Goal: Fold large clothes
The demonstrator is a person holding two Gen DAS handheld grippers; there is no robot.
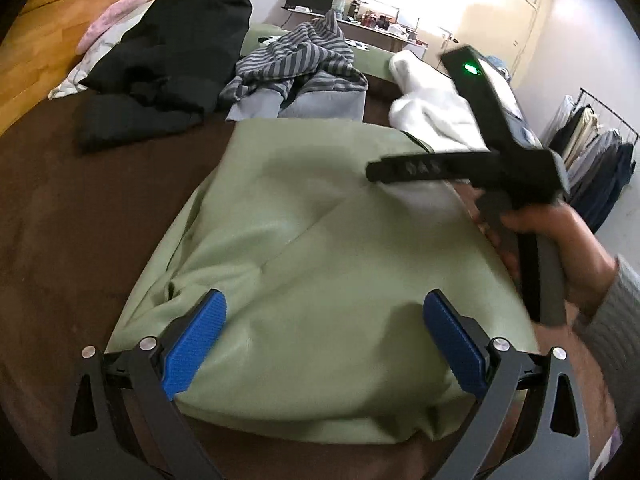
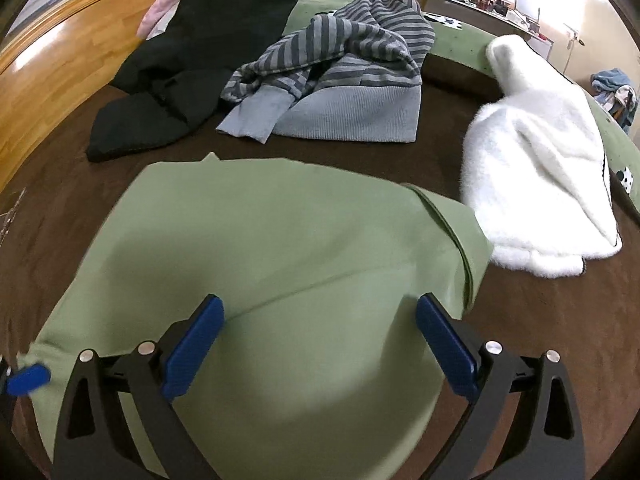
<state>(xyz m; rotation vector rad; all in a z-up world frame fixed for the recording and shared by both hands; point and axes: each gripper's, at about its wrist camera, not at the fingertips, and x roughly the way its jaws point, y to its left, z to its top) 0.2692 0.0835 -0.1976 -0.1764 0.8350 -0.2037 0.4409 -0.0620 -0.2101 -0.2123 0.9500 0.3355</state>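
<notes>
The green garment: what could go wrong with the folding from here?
Both grippers, the left gripper and the right gripper, are open above the green garment, holding nothing, so the loose fold may spring apart.

Its right edge lies close to the white fleece; a grab there might catch both.

The left gripper's view shows the right gripper crossing nearby; the two could probably collide.

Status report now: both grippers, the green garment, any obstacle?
Left gripper open, right gripper open, both empty above the green garment. Garment lies folded on the bed. White fleece touches its right edge; nothing else close.
</notes>
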